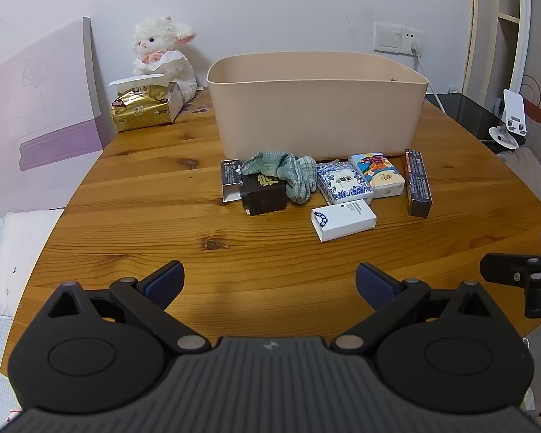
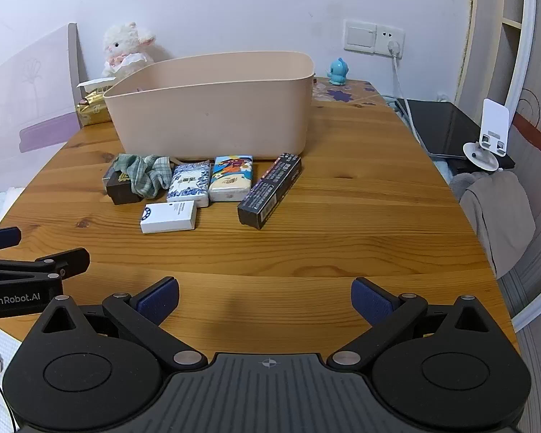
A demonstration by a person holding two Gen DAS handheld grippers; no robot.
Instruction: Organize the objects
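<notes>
A beige plastic bin (image 1: 317, 108) (image 2: 212, 108) stands on the wooden table (image 1: 162, 223) (image 2: 360, 216). In front of it lie a green checked cloth (image 1: 288, 175) (image 2: 146, 173) draped on a dark brown box (image 1: 265, 195) (image 2: 121, 187), a blue-and-white tissue pack (image 1: 342, 182) (image 2: 189, 184), a colourful tissue pack (image 1: 378, 173) (image 2: 232, 176), a white box (image 1: 342, 220) (image 2: 168, 216) and a long dark box (image 1: 417, 182) (image 2: 270, 191). My left gripper (image 1: 269, 283) and right gripper (image 2: 265, 301) are open and empty, low over the table's near edge.
A gold tissue pack (image 1: 144, 110) and a white plush lamb (image 1: 162, 54) sit at the back left. A blue figurine (image 2: 337, 72) stands at the back right. A dark side table (image 2: 447, 126) with a white phone stand (image 2: 490, 133) is to the right.
</notes>
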